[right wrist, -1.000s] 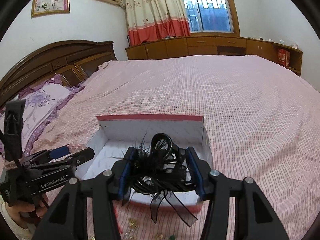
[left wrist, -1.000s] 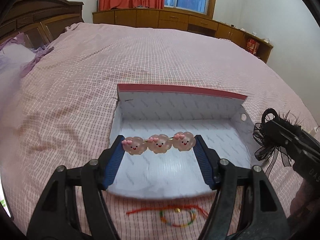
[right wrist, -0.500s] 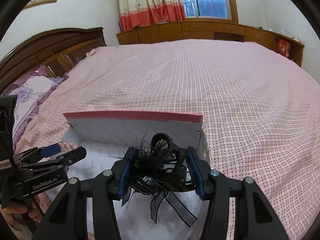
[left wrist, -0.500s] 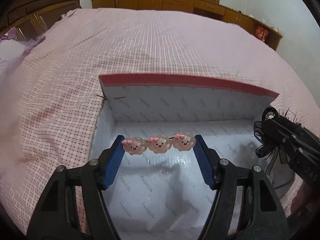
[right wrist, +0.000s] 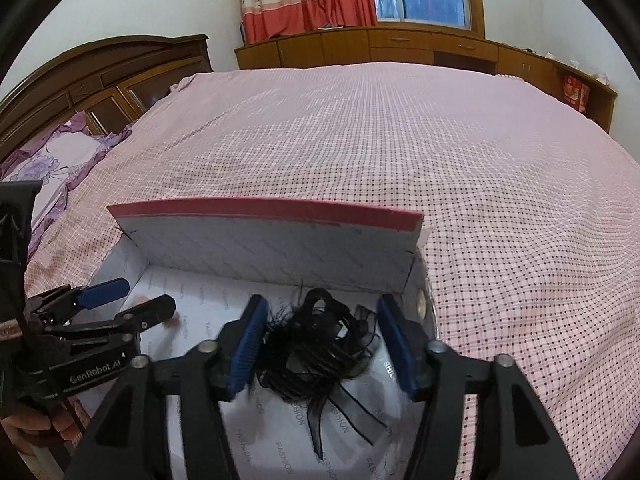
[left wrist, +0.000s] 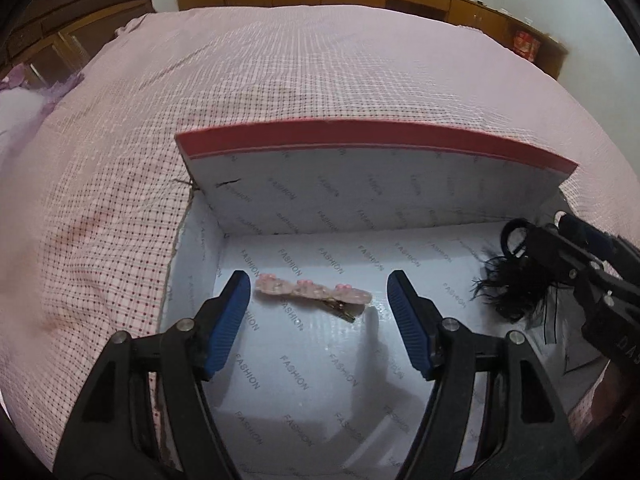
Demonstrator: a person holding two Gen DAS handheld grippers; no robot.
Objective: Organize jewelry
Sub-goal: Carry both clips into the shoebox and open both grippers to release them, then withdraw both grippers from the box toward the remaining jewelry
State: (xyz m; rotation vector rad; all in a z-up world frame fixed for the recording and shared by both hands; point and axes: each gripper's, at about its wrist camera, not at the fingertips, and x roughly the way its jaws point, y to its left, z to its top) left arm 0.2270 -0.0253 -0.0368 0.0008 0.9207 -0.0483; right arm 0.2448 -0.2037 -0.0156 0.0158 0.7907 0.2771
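Pink checked bedspread (left wrist: 320,80), red-rimmed white box (left wrist: 360,148), black hairpiece (right wrist: 316,344)

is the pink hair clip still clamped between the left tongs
No, the pink hair clip lies loose on the box floor, clear of both blue pads of the opening left tongs.

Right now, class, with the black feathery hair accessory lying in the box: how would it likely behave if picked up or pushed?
The black feathery hair accessory looks floppy: thin strands and sheer ribbon tails trail loosely, so it would probably sag. It seems light for its bulk, being mostly wisps. Pushed across the box, it would likely drag and snag, not roll.
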